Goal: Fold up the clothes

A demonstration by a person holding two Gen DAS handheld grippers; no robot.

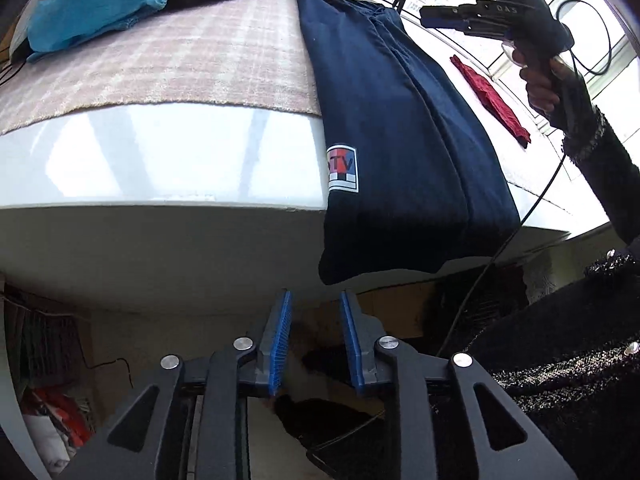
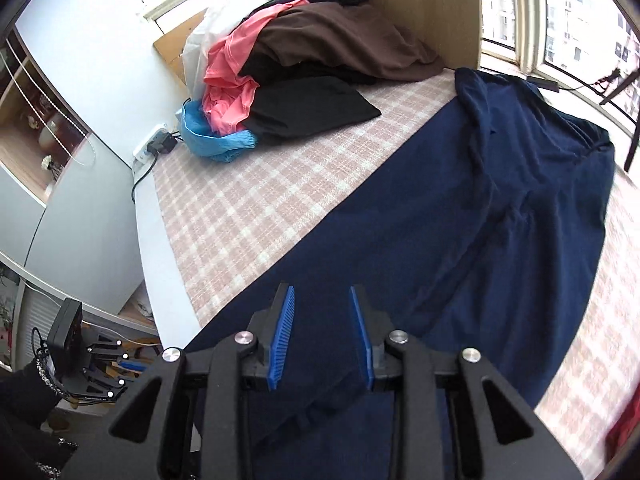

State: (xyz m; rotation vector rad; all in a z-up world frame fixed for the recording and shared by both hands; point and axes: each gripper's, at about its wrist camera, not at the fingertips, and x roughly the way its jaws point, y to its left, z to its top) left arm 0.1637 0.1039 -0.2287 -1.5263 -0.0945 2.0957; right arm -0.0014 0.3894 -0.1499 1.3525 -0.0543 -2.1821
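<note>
Navy garment (image 2: pixel 460 240) lies under right tongs (image 2: pixel 322 336), beyond left tongs (image 1: pixel 314 344); both narrowly parted, empty.

The navy garment (image 2: pixel 460 240) is soft matt cloth with a printed patch (image 1: pixel 342 168) that looks smooth. Under it lies a checked woven mat (image 2: pixel 248 200), rough and matt. The white table edge (image 1: pixel 160 160) is glossy and smooth. At 11 o'clock in the right wrist view is a pile of clothes (image 2: pixel 288 60), matt cloth. Behind it stands a pale wood panel (image 2: pixel 420 0). The gripper pads (image 2: pixel 282 336) are ribbed blue material on matt black plastic, with shiny metal pins (image 2: pixel 244 337).
</note>
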